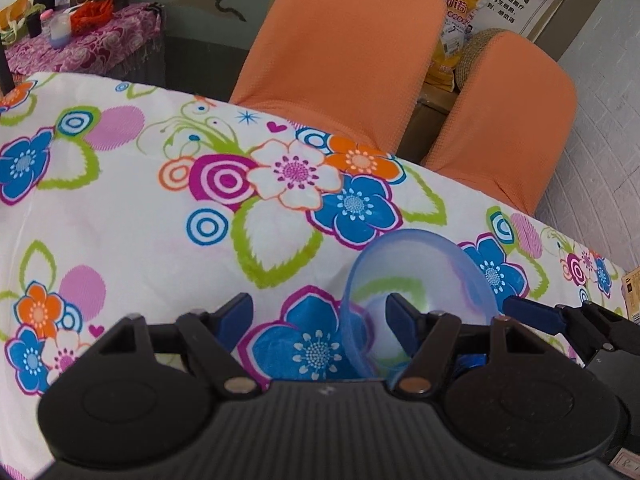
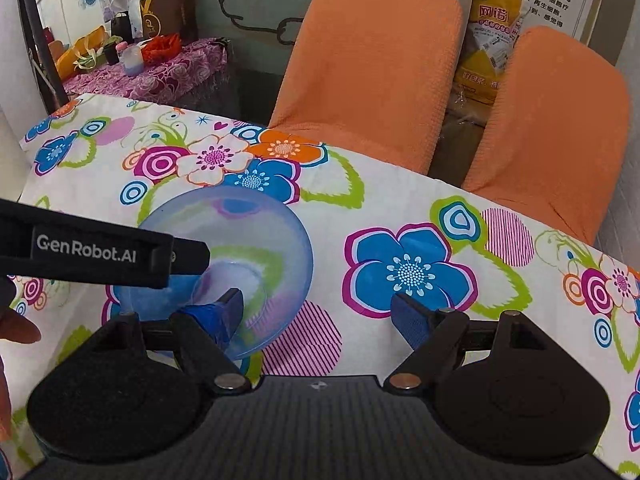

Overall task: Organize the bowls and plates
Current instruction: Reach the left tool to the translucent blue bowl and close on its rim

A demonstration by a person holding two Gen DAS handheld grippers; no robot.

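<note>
A table (image 2: 384, 208) covered by a white cloth printed with large blue, orange, magenta and white flowers, green leaves and ringed circles; the cloth reaches the far edge, beyond which two orange-covered chair backs stand. On the cloth sits one translucent blue bowl (image 2: 256, 240), tilted, its rim turned toward the viewer; the flower print shows through its wall (image 1: 416, 264).

Left gripper (image 1: 320, 314) open, fingers spread wide. Right gripper (image 2: 318, 312) open too, just beside left.
</note>
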